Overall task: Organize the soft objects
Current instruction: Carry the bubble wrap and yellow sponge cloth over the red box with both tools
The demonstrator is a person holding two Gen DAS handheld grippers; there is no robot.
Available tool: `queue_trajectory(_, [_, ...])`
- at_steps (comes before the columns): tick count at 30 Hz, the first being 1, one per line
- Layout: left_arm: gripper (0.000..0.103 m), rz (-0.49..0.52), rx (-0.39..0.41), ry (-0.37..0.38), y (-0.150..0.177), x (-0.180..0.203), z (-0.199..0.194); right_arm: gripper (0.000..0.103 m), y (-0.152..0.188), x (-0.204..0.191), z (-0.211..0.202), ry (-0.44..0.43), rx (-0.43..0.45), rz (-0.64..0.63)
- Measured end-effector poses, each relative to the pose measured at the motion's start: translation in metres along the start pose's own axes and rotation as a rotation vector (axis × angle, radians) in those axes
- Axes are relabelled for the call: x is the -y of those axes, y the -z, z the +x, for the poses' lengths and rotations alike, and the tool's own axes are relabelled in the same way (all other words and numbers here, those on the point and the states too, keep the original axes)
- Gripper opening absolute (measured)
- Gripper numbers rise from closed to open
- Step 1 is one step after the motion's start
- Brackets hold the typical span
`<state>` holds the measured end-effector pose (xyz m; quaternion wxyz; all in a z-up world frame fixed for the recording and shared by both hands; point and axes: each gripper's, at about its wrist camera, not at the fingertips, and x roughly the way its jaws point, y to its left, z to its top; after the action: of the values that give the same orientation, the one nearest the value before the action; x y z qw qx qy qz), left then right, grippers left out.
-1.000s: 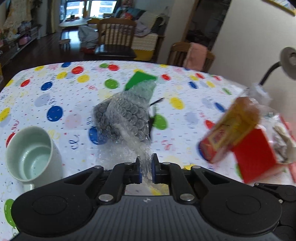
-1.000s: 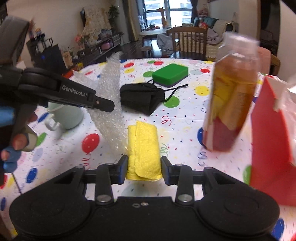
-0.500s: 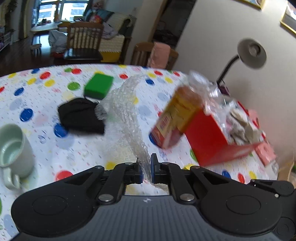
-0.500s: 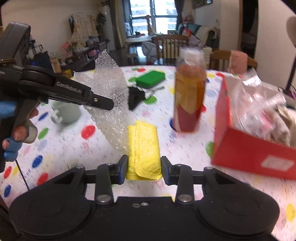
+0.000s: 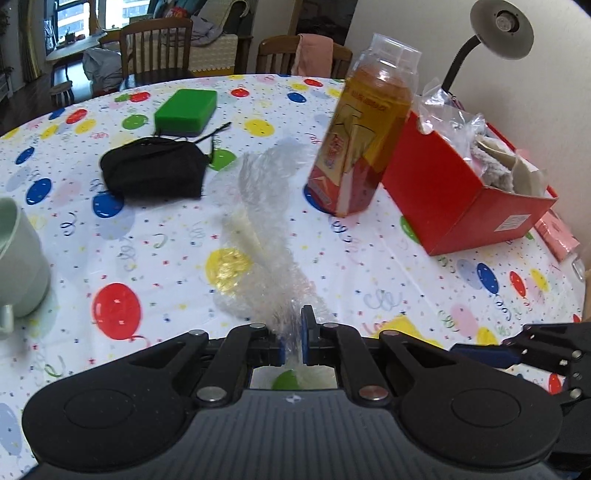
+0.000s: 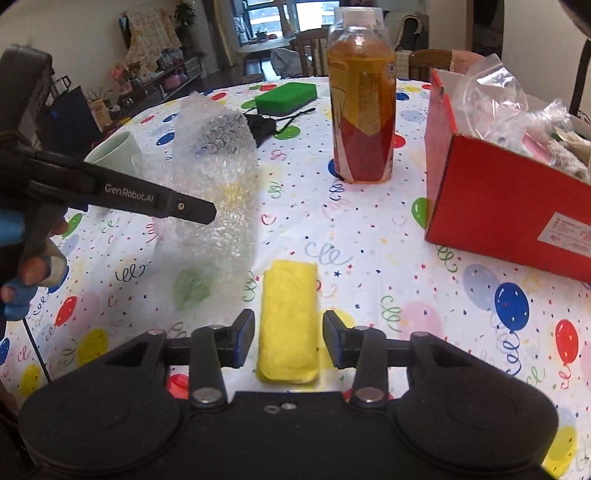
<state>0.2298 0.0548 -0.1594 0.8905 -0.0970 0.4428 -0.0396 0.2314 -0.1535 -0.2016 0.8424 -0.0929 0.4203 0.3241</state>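
You are working in a lived-in home: a dining table (image 5: 369,266) under a balloon-print cloth fills the frame, wooden chairs (image 5: 155,48) line its far edge at upper left, a draped sofa (image 5: 210,40) sits behind them, and cluttered shelves (image 6: 155,81) run along the wall toward bright windows (image 6: 284,14).

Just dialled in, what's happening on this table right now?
A person is tidying soft items with two handheld grippers. The left gripper is shut on a sheet of clear bubble wrap, which trails over the balloon-print tablecloth. The right gripper has its jaws opening around a folded yellow cloth, and the pads stand clear of it. A red cardboard box already stuffed with soft items sits to the right, beside a tall plastic drink bottle.
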Motion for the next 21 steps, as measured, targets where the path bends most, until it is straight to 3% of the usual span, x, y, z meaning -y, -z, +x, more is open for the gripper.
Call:
queue_trajectory(2, [0.007, -0.003, 0.006, -0.011, 0.001, -0.006, -0.004, 0.056, -0.002, 0.002, -0.001, -0.011, 0.003, 0.007])
queue_trajectory(5, [0.007, -0.007, 0.012, -0.034, 0.001, -0.015, -0.008, 0.057, -0.003, 0.001, 0.006, -0.001, -0.013, 0.004])
queue_trajectory(13, [0.007, 0.016, 0.009, -0.04, 0.005, -0.015, -0.011, 0.038, -0.001, -0.006, 0.029, 0.065, -0.047, -0.024])
queue_trajectory(21, [0.007, 0.027, 0.02, -0.019, 0.002, -0.009, -0.018, 0.036, -0.004, -0.007, 0.016, 0.092, -0.028, -0.018])
